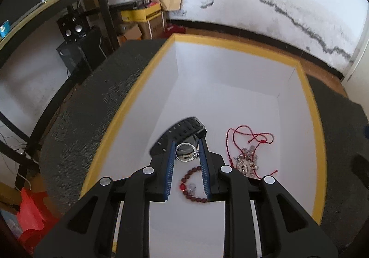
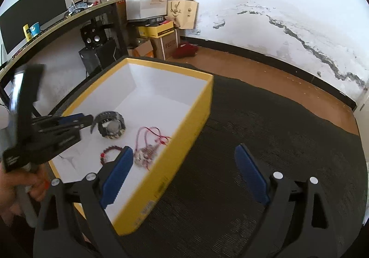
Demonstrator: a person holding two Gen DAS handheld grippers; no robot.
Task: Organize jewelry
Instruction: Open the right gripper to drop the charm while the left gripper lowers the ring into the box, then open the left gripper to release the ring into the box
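The left gripper [image 1: 186, 154] hangs over the yellow box [image 1: 309, 105], its ribbed blue pads clenched on a thin silver ring [image 1: 186, 150] with a small dark setting at one side. The ring is a smooth metal hoop, held upright between the pads, above the box's white floor. In the right wrist view the same gripper [image 2: 88, 119] reaches in from the left, gripped by a person's hand [image 2: 27, 185].

Inside the box, a black wristwatch [image 1: 182, 130] with a ribbed rubbery strap lies curled just beyond the ring. A bracelet of round dark-red beads [image 1: 192, 185] lies below the pads, with a brighter red bead and a small clear piece on its loop. To the right, a twisted red cord [image 1: 244, 137] loops loosely and runs into a heap of shiny silver charms [image 1: 246, 158].

The right gripper [image 2: 184, 158] is released, its jaws spread wide and bare; one blue pad sits over the near end of the box, the other over the dark, coarse-woven mat [image 2: 265, 119] on which the box stands. The box has smooth cardboard walls, yellow outside and white inside.
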